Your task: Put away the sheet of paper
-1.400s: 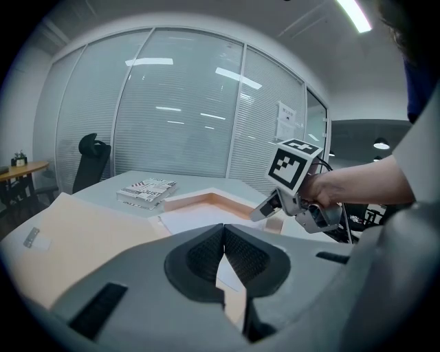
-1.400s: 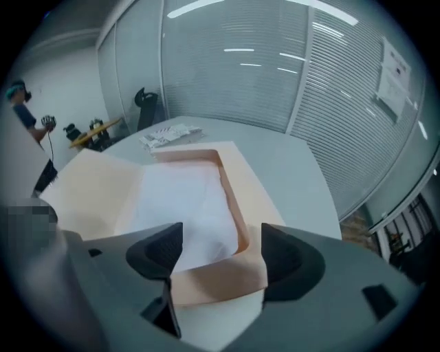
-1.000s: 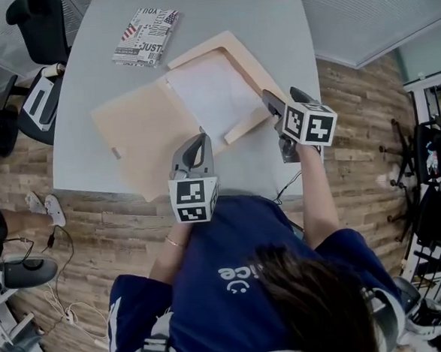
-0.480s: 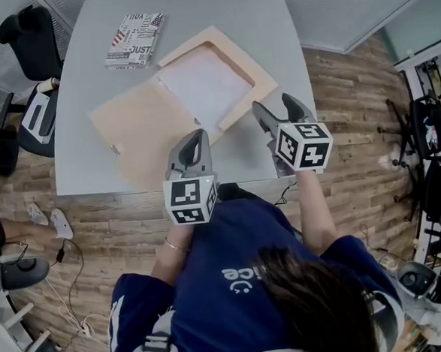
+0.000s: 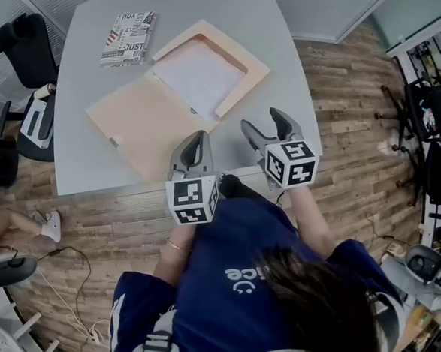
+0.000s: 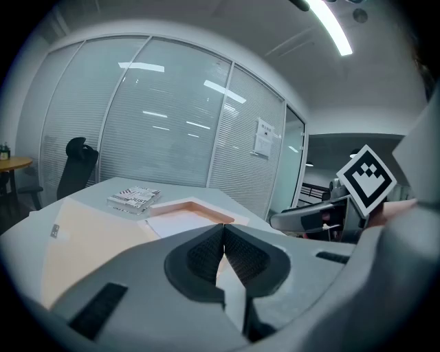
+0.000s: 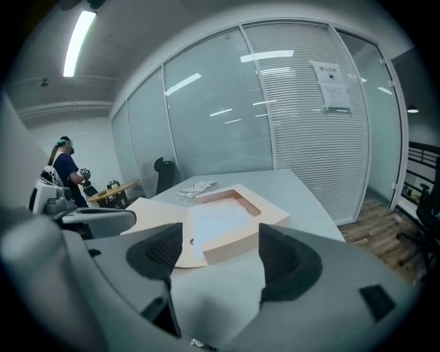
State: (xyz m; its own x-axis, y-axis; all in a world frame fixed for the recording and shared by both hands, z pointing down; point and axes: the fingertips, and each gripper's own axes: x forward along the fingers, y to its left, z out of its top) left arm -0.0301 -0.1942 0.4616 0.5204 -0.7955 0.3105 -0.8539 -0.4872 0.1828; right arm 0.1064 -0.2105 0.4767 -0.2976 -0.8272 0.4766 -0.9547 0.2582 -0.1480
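Observation:
A white sheet of paper (image 5: 200,73) lies inside the tray half of an open beige box folder (image 5: 253,79) on the grey table (image 5: 270,25); the folder's flat lid (image 5: 143,123) is spread out to the left. The sheet also shows in the right gripper view (image 7: 218,218) and the left gripper view (image 6: 180,223). My left gripper (image 5: 194,145) is shut and empty, over the table's near edge just short of the lid. My right gripper (image 5: 265,123) stands open and empty, near the front edge, short of the folder's near corner.
A printed booklet (image 5: 126,38) lies at the table's far left corner. Black office chairs (image 5: 23,50) stand left of the table. Glass partition walls (image 7: 275,103) surround the room. A rack with gear (image 5: 434,104) stands at the right on the wooden floor.
Both grippers have drawn back toward the person, away from the folder. The right gripper has come off the folder's right edge and now hangs near the table's front edge.

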